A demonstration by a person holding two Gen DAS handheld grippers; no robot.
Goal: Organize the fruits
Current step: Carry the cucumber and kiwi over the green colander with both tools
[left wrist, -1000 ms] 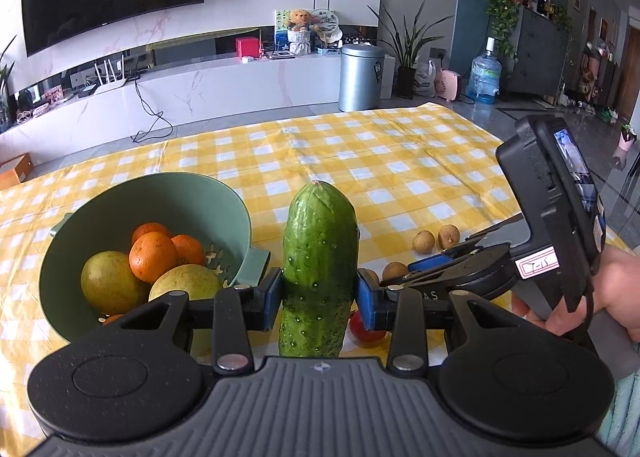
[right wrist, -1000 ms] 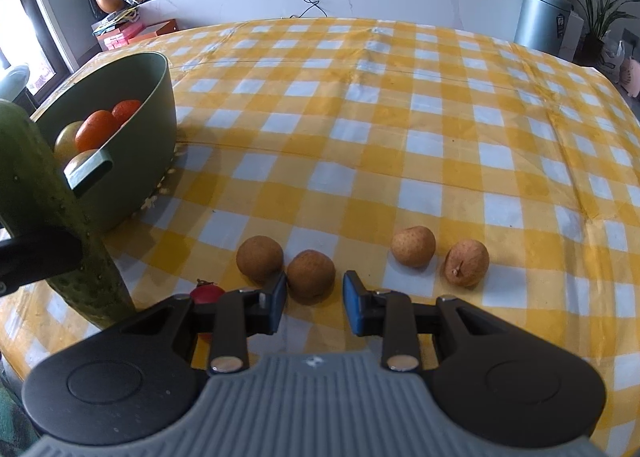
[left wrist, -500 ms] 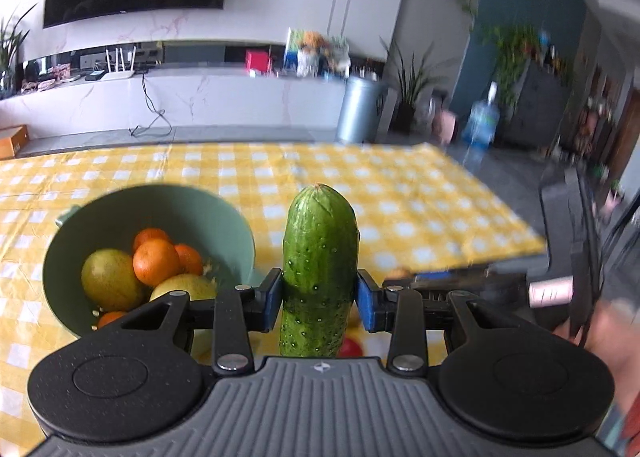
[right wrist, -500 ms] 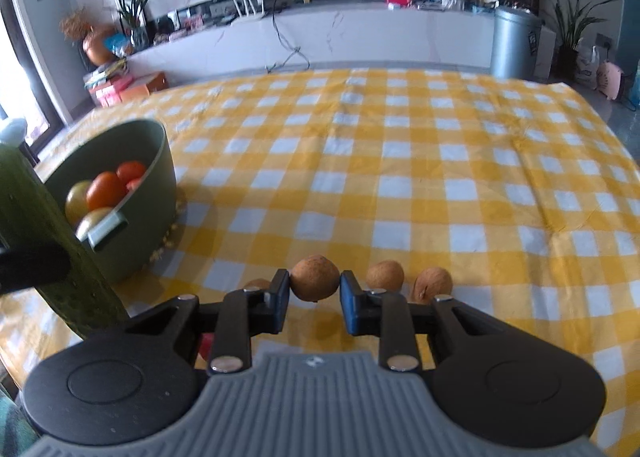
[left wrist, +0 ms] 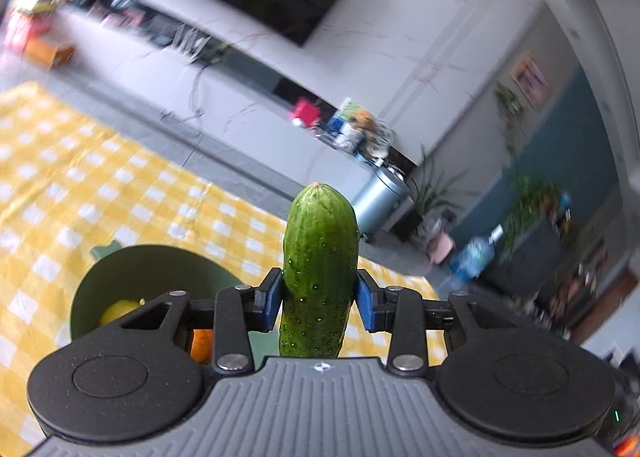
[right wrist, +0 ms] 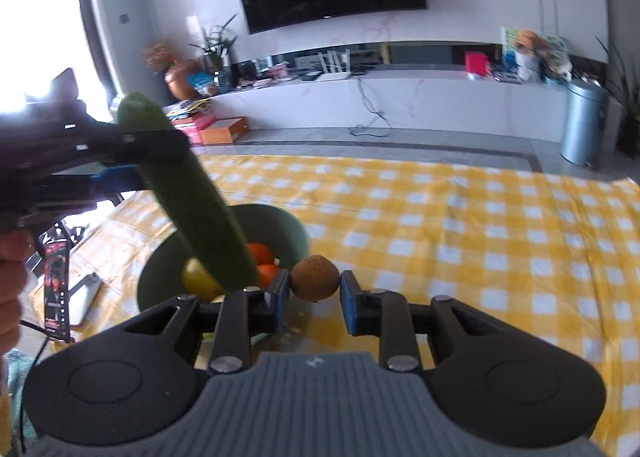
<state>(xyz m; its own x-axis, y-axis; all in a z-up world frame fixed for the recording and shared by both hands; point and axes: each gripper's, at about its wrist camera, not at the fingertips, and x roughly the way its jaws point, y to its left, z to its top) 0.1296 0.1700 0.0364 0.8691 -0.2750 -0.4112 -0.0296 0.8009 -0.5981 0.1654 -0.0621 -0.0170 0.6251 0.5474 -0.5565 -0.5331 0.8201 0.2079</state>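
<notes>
My left gripper (left wrist: 318, 299) is shut on a green cucumber (left wrist: 320, 257) and holds it upright in the air above the green bowl (left wrist: 132, 269). The cucumber (right wrist: 188, 193) also shows in the right wrist view, tilted over the bowl (right wrist: 288, 225), which holds oranges (right wrist: 260, 253) and a yellow-green fruit (right wrist: 198, 279). My right gripper (right wrist: 314, 291) is shut on a small brown round fruit (right wrist: 315, 277), lifted off the table beside the bowl's rim.
The yellow checked tablecloth (right wrist: 480, 241) covers the table. A phone (right wrist: 56, 289) and a white device (right wrist: 82, 297) lie at the table's left edge. A grey bin (right wrist: 582, 121) stands on the floor beyond.
Both grippers have risen and swung left toward the bowl. The right gripper closed on a brown fruit and lifted it off the table. The left still holds the cucumber.
</notes>
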